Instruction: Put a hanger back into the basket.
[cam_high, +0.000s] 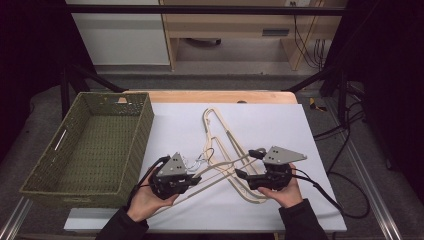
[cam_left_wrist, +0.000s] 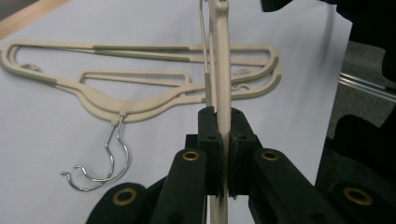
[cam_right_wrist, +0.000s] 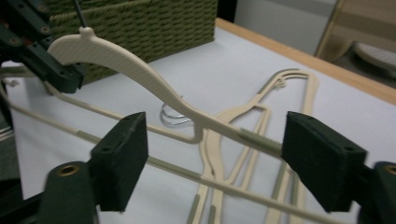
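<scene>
1. Nearest the person: left gripper is pinched on a raised hanger, with the flat plastic edge-on between its jaws. Judgement: gripped near the neck so it lifts clear of the others.
2. Right gripper has its jaws spread wide, one either side of the raised hanger's arm and touching nothing. The arm runs through the gap, with the thin bottom bar just below it. Judgement: it's lined up for a second grip to steady the far end.
3. Mid table: the raised hanger spans from the left jaws toward the right ones, tilted off the white sheet.
4. Beyond it: two more hangers lie flat and overlapped on the sheet, wire hooks together; the raised one crosses above them.
5. Far left: basket stands beside the sheet. Judgement: likely the drop-off, since it's just beside the left gripper.
</scene>
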